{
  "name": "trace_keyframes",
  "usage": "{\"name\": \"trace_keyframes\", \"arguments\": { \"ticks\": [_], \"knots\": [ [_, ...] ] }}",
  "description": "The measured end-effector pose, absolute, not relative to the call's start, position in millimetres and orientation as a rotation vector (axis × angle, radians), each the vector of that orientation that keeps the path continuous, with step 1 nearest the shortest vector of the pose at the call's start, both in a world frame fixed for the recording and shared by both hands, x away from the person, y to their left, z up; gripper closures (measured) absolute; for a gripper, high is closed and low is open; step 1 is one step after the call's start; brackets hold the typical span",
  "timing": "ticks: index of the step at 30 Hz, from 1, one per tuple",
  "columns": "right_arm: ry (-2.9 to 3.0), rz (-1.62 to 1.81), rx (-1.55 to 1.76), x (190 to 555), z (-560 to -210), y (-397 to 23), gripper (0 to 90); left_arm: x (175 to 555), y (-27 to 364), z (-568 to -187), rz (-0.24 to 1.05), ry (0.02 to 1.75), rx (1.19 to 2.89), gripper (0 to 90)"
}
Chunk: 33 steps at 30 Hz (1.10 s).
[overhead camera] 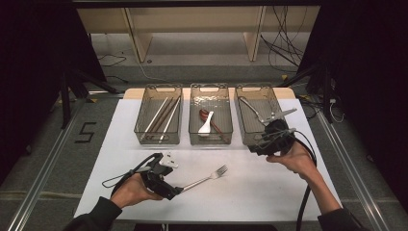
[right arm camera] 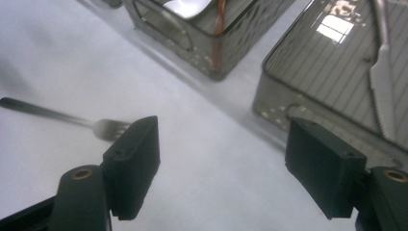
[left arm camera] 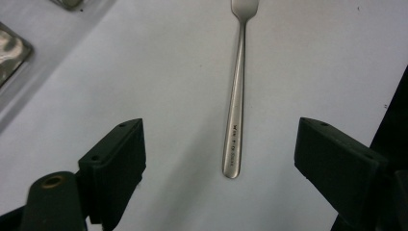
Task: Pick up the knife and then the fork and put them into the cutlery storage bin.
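Sorting status: chopsticks (overhead camera: 161, 117), spoons (overhead camera: 206, 124) and a knife (overhead camera: 253, 110) already lie in the three bins at upper centre. One fork (overhead camera: 207, 178) remains on the counter (overhead camera: 250, 192), lower centre. Left tongs (left arm camera: 221, 159) are spread, straddling its handle, not yet pinching. Right tongs (right arm camera: 221, 159) are spread and empty beside the right bin (overhead camera: 240, 122).

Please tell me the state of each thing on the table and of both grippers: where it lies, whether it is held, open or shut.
fork: lying flat on the table, free, handle end between the open left jaws
left gripper: open, holding nothing
right gripper: open, empty, near the right bin
left bin: holds chopsticks
middle bin: holds a white spoon and a reddish-brown one
right bin: holds a knife
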State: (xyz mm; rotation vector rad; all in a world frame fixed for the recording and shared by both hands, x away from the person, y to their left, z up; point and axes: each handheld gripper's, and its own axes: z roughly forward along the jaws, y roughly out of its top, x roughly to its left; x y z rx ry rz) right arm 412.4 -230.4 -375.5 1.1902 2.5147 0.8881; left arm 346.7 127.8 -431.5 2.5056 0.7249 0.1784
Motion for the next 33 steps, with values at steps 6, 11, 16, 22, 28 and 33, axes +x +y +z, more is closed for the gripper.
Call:
{"name": "trace_keyframes", "arguments": {
  "ticks": [6, 11, 16, 22, 28, 33],
  "knots": [
    [2.536, 0.909, 1.184, 394, -389, -227, 28.4, 352, 113, -437, 0.143, 0.706, 2.561, 20.1],
    [2.559, 0.91, 1.151, 383, -394, -221, 28.4, 354, 107, -441, 0.13, 0.69, 2.603, 23.3],
    [2.587, 0.902, 1.124, 373, -401, -214, 28.4, 355, 104, -446, 0.118, 0.677, 2.633, 26.5],
    [2.617, 0.879, 1.094, 366, -407, -207, 27.9, 357, 100, -449, 0.093, 0.655, 2.656, 29.9],
    [2.648, 0.86, 1.087, 359, -411, -205, 26.7, 357, 98, -451, 0.083, 0.641, 2.682, 31.4],
    [2.664, 0.851, 1.07, 353, -412, -203, 26.2, 358, 95, -453, 0.086, 0.632, 2.7, 35.5]
  ]
}}
